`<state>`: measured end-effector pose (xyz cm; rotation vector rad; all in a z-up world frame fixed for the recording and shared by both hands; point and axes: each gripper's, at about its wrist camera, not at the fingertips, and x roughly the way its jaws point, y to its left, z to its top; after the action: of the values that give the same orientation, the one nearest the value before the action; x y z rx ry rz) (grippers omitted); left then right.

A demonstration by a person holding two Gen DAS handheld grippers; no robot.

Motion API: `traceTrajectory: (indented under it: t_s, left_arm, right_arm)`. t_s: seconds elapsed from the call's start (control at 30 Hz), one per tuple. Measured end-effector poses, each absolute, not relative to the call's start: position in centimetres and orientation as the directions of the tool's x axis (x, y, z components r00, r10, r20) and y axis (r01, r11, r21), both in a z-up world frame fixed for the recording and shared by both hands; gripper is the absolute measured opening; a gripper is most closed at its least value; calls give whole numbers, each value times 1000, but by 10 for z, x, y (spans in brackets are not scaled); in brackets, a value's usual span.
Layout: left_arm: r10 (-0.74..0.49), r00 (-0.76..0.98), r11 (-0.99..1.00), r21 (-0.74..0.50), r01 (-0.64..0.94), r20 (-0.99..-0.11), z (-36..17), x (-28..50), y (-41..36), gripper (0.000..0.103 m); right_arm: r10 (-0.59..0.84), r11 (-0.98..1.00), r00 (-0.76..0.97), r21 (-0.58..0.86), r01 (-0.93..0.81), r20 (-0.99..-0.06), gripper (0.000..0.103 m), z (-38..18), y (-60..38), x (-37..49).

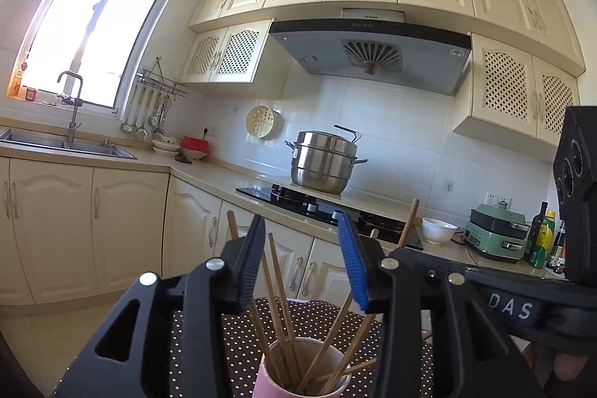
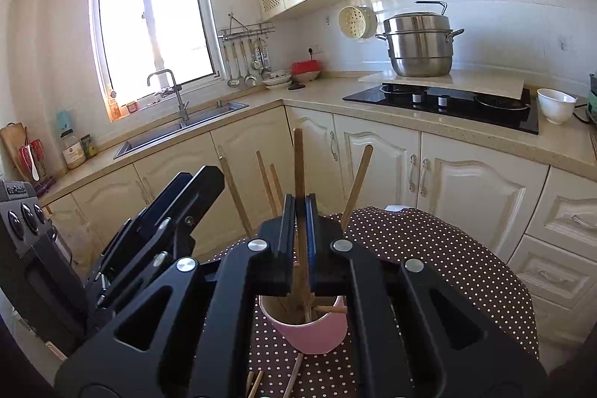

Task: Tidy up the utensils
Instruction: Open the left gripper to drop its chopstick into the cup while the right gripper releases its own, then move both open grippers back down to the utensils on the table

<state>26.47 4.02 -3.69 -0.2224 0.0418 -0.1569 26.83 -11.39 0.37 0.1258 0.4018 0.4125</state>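
Progress: the task stood well advanced but unfinished. A pink cup [image 2: 311, 331] sat on the dotted tablecloth [image 2: 429, 256] directly below both grippers, and several wooden chopsticks [image 1: 278, 286] already stood in it, fanned out and leaning against the rim. In the right wrist view, at least three more loose chopsticks [image 2: 257, 381] lay flat on the cloth at 6 o'clock from the cup, close to its base. These remained to be collected. Whether others lay out of frame could not be determined.

Right gripper [image 2: 300, 207]: the jaws were pressed nearly together, pinching one darker chopstick [image 2: 298, 159] upright. Its upper end rose toward 12 o'clock above the fingertips; its lower end reached down into the cup mouth. In my judgement this piece was being set into the cup and had not yet been released.

Left gripper [image 1: 302, 241]: the jaws were spread partway, with blue pads [image 1: 352, 260] showing. Two chopsticks standing in the cup passed up between the fingers, but neither pad pressed on them; nothing was held. It sat at 9 o'clock from the right gripper in the right wrist view.
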Motion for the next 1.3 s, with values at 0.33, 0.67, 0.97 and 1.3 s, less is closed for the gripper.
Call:
traceTrajectory:
  t_s: [0.33, 0.67, 0.97, 1.3]
  left_arm:
    - [-152, 986, 973, -188, 137, -69, -34, 244, 44, 47]
    - [-169, 981, 971, -189, 150, -90, -27, 218, 50, 53]
    - [-186, 976, 965, -210, 160, -115, -18, 187, 58, 59]
    - [-222, 959, 960, -213, 183, -175, -12, 156, 57, 69]
  right_arm:
    - [385, 922, 850, 182, -341, -360, 7, 0, -108, 255]
    - [352, 936, 867, 142, -322, -353, 9, 4, -103, 237]
    - [329, 944, 890, 123, -306, -317, 42, 11, -108, 207]
    - [305, 952, 910, 87, -292, -280, 53, 16, -117, 174]
